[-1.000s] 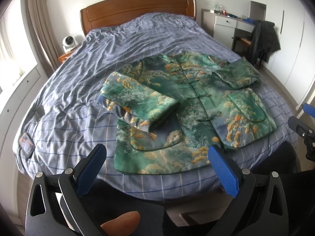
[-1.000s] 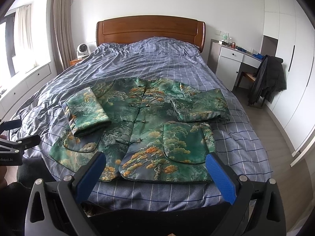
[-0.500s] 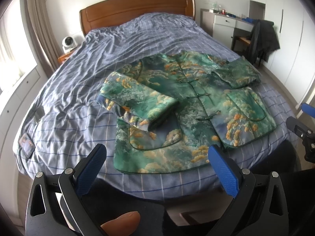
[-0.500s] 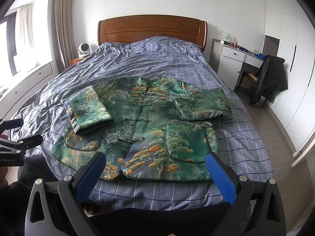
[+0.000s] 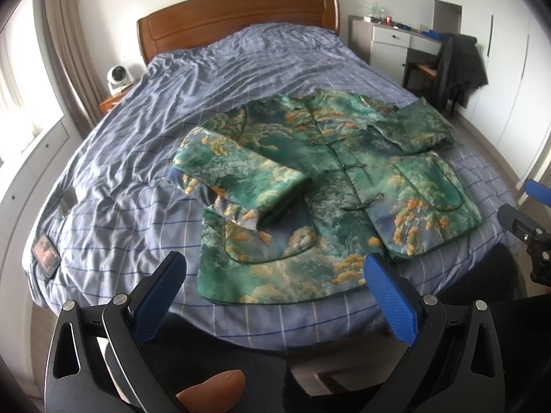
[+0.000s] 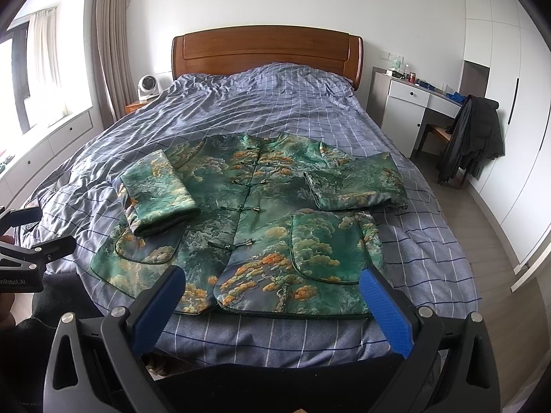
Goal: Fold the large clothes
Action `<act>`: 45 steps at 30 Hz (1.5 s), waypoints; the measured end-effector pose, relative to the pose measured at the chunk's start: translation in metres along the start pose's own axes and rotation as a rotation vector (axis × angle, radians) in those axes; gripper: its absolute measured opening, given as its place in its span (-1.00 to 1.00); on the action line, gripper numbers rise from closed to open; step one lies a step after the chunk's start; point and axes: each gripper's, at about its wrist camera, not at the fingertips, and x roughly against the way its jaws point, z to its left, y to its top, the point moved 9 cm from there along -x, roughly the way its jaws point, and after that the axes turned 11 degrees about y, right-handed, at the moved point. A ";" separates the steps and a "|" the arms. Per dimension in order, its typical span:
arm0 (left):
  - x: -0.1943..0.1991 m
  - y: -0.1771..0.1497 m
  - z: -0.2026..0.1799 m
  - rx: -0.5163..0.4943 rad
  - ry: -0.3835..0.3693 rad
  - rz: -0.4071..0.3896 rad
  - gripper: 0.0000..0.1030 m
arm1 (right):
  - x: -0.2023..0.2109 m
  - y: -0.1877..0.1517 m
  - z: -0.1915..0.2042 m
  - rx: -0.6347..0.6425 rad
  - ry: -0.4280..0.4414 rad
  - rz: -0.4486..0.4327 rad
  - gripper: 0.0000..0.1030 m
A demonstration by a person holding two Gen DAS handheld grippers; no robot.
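Observation:
A green patterned jacket (image 5: 330, 189) with orange clouds lies front up on the bed, near the foot; it also shows in the right wrist view (image 6: 248, 227). Both sleeves are folded in over the body: the left sleeve (image 6: 158, 196) and the right sleeve (image 6: 358, 182). My left gripper (image 5: 275, 299) is open and empty, held off the foot of the bed below the jacket's hem. My right gripper (image 6: 272, 306) is open and empty, also just below the hem. Each gripper shows at the edge of the other's view.
The bed has a blue checked cover (image 6: 261, 103) and a wooden headboard (image 6: 268, 51). A phone (image 5: 46, 254) lies near the bed's left edge. A white desk (image 6: 413, 103) and a chair with a dark coat (image 6: 471, 137) stand at the right. A small fan (image 6: 148, 84) sits by the headboard.
Both grippers have drifted slightly, so the jacket sits a little differently in each view. The jacket has not moved and both grippers stay open.

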 end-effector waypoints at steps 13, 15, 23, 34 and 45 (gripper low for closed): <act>-0.001 -0.001 -0.001 -0.001 0.002 0.000 0.99 | -0.001 -0.003 0.004 0.003 0.005 0.003 1.00; -0.001 -0.001 -0.002 -0.001 0.001 0.001 0.99 | -0.001 -0.003 0.004 0.003 0.005 0.003 1.00; -0.001 0.000 -0.005 -0.004 0.003 0.000 0.99 | -0.002 -0.003 0.004 0.002 0.006 0.005 1.00; 0.000 0.001 -0.005 -0.005 0.004 0.000 0.99 | -0.002 -0.003 0.005 0.001 0.006 0.005 1.00; 0.001 0.002 -0.007 -0.006 0.005 0.000 0.99 | -0.002 -0.004 0.008 0.006 0.009 0.001 1.00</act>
